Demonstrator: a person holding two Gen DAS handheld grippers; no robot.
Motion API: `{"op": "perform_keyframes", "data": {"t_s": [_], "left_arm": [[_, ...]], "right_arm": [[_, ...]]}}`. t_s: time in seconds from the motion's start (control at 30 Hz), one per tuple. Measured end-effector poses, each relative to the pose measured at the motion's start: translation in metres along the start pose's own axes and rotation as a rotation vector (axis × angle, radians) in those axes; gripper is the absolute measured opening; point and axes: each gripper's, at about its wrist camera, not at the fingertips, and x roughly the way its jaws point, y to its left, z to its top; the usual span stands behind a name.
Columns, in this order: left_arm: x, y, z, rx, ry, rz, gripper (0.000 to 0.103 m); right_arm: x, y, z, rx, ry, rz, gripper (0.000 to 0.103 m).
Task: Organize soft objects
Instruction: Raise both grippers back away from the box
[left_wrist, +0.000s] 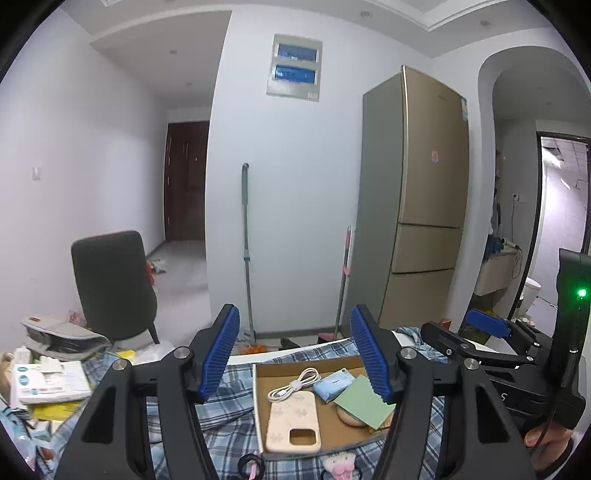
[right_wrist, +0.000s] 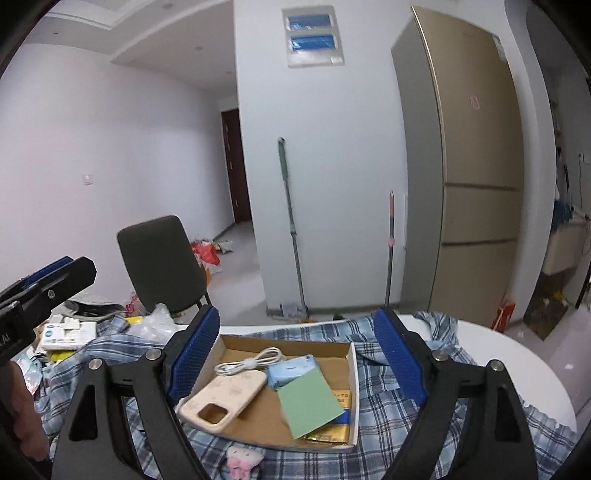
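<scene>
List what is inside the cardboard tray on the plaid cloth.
The cardboard tray holds a white cable, a cream phone case, a blue packet and a green card. The card partly covers a gold packet and a roundish beige thing.

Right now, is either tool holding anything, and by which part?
Nothing is held. The left tool and right tool are both open and empty above the cardboard tray.

A white table (right_wrist: 524, 354) carries a plaid cloth (right_wrist: 388, 391), a cardboard tray (right_wrist: 352, 398) and, seemingly, papers (left_wrist: 48, 380).
</scene>
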Motion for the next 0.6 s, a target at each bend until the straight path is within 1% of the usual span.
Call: {"op": "perform_keyframes", "data": {"t_s": [0.17, 0.3, 0.4, 0.47, 0.6], "left_arm": [[-0.044, -0.002, -0.006, 0.056, -0.055, 0.013, 0.065], [-0.065, 0.005, -0.018, 0.028, -0.071, -0.007, 0.065], [-0.071, 0.009, -0.031, 0.047, -0.067, 0.003, 0.065], [-0.073, 0.011, -0.041, 0.038, -0.062, 0.002, 0.065], [-0.069, 0.016, -0.063, 0.039, -0.064, 0.010, 0.065]], "right_arm": [[-0.034, 0.018, 0.000, -0.005, -0.054, 0.023, 0.085], [-0.053, 0.033, -0.005, -0.008, -0.084, 0.037, 0.085], [-0.061, 0.044, -0.014, -0.020, -0.108, 0.033, 0.085], [-0.062, 0.046, -0.023, -0.017, -0.113, 0.036, 0.085], [-0.055, 0.048, -0.048, -0.007, -0.115, 0.036, 0.085]]}}
